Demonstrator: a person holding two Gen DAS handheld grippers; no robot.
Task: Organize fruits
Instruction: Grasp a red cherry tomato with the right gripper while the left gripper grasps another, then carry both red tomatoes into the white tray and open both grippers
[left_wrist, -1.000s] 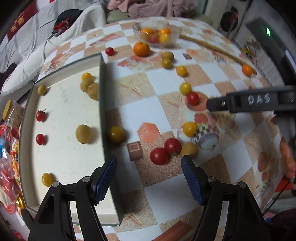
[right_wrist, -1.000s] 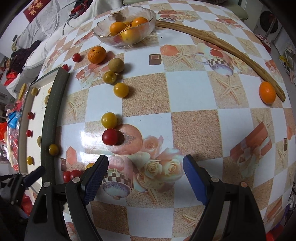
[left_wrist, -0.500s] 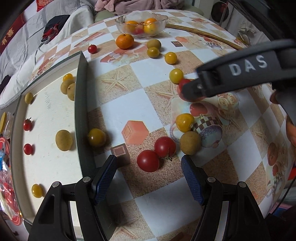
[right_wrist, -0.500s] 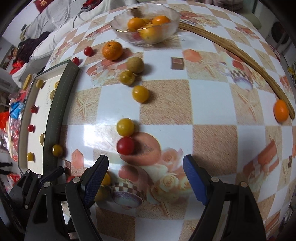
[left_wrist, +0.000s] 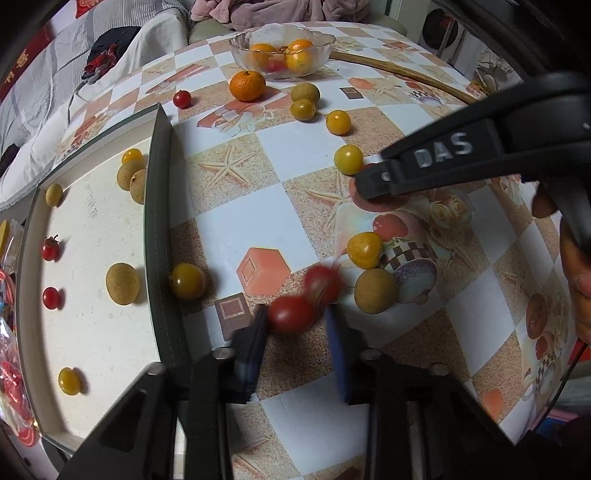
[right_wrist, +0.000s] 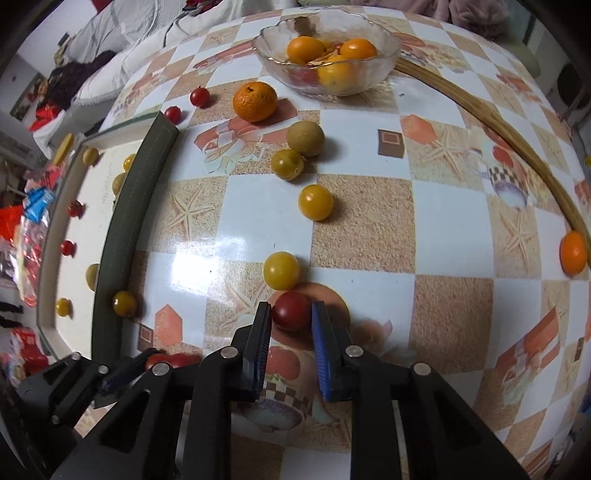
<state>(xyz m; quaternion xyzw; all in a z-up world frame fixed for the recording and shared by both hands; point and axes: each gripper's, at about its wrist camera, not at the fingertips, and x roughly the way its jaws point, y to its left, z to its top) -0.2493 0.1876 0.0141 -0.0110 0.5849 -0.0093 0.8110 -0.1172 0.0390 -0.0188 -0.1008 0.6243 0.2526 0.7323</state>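
My left gripper has its jaws narrowed around a red cherry tomato on the table; a second red tomato, blurred, sits just beyond it. My right gripper has its jaws closed in on another red tomato, touching or nearly touching both sides. In the left wrist view the right gripper's arm covers that tomato. A cream tray with a dark green rim lies at the left and holds several small fruits.
A glass bowl of oranges stands at the back. A mandarin, brown longans and yellow tomatoes lie scattered on the table. A wooden stick curves along the right. An orange lies by it.
Both grippers have closed from wide open to narrow around red tomatoes. The left one moved forward to the pair of red tomatoes; the right one moved forward to its tomato.
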